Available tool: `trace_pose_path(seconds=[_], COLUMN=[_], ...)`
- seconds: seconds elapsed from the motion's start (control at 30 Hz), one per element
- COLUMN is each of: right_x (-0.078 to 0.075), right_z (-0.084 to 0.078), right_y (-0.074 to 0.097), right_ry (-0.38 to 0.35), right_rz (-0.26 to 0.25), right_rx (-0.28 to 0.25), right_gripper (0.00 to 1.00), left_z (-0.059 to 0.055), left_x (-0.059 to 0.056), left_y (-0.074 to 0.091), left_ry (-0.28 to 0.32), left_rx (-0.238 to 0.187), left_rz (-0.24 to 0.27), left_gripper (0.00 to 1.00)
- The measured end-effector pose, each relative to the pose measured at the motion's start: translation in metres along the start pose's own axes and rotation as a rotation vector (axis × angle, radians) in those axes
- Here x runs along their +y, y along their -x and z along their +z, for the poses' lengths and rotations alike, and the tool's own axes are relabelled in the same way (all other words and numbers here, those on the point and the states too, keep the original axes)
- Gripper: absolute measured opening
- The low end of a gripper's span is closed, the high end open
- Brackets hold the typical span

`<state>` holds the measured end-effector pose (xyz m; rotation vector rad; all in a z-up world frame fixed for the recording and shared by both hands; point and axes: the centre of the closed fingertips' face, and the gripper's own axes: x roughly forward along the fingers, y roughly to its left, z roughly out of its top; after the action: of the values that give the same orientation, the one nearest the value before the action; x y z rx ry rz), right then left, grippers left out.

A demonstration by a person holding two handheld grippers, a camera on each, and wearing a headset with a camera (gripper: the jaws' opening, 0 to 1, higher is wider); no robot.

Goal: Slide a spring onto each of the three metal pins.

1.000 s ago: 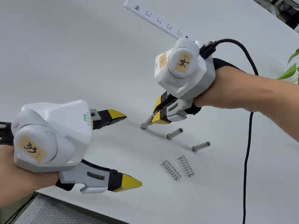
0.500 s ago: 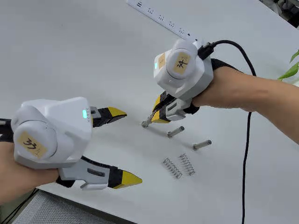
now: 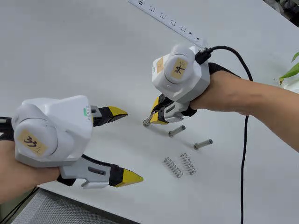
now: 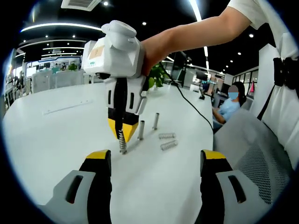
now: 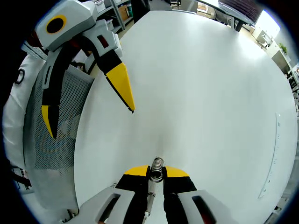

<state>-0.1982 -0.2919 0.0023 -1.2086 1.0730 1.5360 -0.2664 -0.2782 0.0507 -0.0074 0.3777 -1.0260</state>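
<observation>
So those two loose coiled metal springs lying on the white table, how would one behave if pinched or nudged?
The loose coiled metal spring looks thin-wired and small, so it is probably light and squashy under the jaws. Lying on its side on the white table, it may roll if nudged.

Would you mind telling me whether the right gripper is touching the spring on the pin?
Touching. In the right gripper view, the right gripper has its jaws pressed against both sides of the spring.

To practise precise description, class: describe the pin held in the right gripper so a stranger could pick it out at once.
On the white table, find the right gripper. The pin clamped in its yellow tips is the one wearing a spring; the two pins beside it are bare.
</observation>
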Motion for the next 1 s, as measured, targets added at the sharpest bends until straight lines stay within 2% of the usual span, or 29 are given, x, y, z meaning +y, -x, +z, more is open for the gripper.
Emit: trace_pose_path(seconds=[0.73, 1.0], right_x=[-0.009, -0.0098], right_z=[-0.0004, -0.0003], right_y=[-0.0089, -0.0051], right_ry=[-0.01, -0.021], right_rz=[-0.004, -0.008], right_rx=[-0.018, -0.039], right_gripper=[0.11, 0.14], left_z=[0.0014, 0.0021], left_x=[0.0, -0.0009], left_y=[0.0021, 0.0027], left_ry=[-0.002, -0.007], left_rx=[0.006, 0.016], left_rz=[-0.001, -0.003], left_gripper=[0.77, 0.77])
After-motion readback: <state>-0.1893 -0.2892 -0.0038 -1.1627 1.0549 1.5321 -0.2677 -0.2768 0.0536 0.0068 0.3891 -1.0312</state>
